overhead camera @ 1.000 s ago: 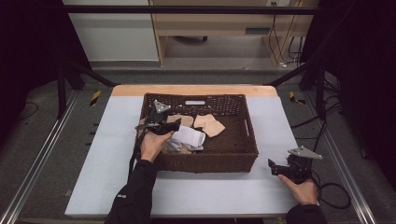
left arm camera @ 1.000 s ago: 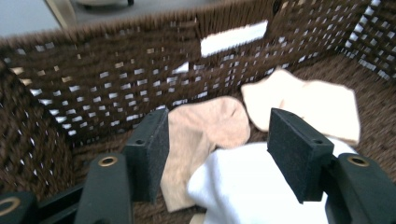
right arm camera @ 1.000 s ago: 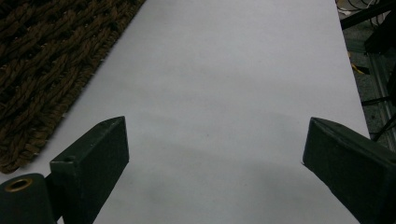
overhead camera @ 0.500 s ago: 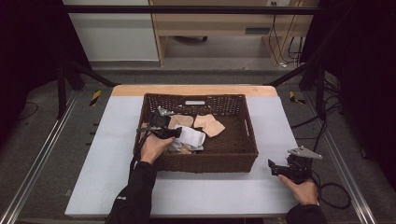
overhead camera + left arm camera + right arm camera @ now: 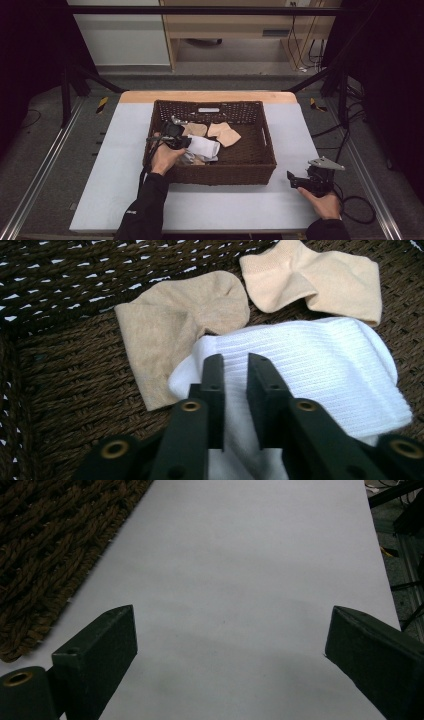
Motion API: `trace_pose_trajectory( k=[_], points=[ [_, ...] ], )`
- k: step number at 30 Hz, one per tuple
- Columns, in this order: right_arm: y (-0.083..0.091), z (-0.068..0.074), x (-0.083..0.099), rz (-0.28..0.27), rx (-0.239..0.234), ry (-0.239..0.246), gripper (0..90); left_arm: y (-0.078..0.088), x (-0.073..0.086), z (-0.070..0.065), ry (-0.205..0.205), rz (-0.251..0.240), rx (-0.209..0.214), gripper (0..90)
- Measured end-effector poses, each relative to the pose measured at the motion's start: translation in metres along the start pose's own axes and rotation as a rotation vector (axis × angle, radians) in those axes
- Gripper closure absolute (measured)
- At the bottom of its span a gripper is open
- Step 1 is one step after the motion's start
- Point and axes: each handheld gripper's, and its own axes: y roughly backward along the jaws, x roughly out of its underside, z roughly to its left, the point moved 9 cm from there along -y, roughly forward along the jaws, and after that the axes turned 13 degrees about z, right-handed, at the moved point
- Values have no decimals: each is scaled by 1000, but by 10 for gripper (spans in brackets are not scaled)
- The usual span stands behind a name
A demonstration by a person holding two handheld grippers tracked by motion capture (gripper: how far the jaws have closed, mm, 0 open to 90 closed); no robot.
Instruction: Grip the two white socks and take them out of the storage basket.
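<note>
Nearest me, my right claw (image 5: 300, 181) rests on the white worktop (image 5: 230, 205) at its near right corner, jaws spread wide with nothing between them, the basket's corner off to its left. My left claw (image 5: 235, 371) reaches into the brown wicker basket (image 5: 260, 165), its jaws drawn close over the white sock (image 5: 320, 375); I think a fold is pinched between them, though the gap looks thin. Beyond lie a tan sock (image 5: 175, 325) and, farther right, a paler beige sock (image 5: 320, 280).
</note>
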Motion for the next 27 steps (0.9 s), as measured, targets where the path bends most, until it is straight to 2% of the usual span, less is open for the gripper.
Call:
trace_pose_trajectory(
  k=[4, 5, 6, 7, 8, 9, 10, 11, 12, 13, 15, 16, 17, 21, 22, 24, 27],
  points=[
    [0, 0, 0, 0, -1, 0, 68, 3, -2, 1, 4, -25, 3, 862],
    [0, 0, 0, 0, -1, 0, 68, 5, -2, 1, 5, -38, 3, 865],
    [0, -1, 0, -3, 1, 1, 69, 9, -5, 1, 12, -74, 7, 871],
    [0, -1, 0, -3, 2, -1, 69, 9, -5, 1, 12, -74, 7, 873],
    [0, -1, 0, -3, 2, 0, 68, 14, -9, 2, 29, -120, 14, 874],
    [0, -1, 0, -3, 2, 0, 68, 14, -9, 2, 29, -120, 14, 875],
    [0, -1, 0, -4, 1, 1, 69, 21, -15, 1, 40, -176, 39, 875],
    [0, -1, 0, -4, 1, 1, 69, 21, -15, 1, 40, -176, 39, 876],
    [0, -1, 0, -2, 1, 2, 69, 28, -20, 1, 58, -237, 62, 876],
    [0, -1, 0, -2, 1, 2, 69, 28, -20, 1, 58, -237, 62, 876],
    [0, -1, 0, -3, 2, 2, 69, 36, -25, 1, 62, -296, 70, 877],
    [0, -1, -1, -3, 3, 1, 69, 44, -30, 0, 66, -348, 77, 877],
    [0, -1, -1, -3, 3, 1, 69, 44, -30, 0, 66, -348, 77, 877],
    [0, -1, -1, -5, 5, 4, 70, 67, -39, -1, 62, -459, 69, 878],
    [0, -1, -1, -5, 5, 4, 70, 67, -39, -1, 62, -459, 69, 879],
    [1, -1, -1, -6, 6, 3, 70, 80, -45, -4, 58, -509, 66, 880],
    [1, -1, -1, -5, 5, -1, 70, 90, -50, -7, 51, -537, 69, 880]
  ],
)
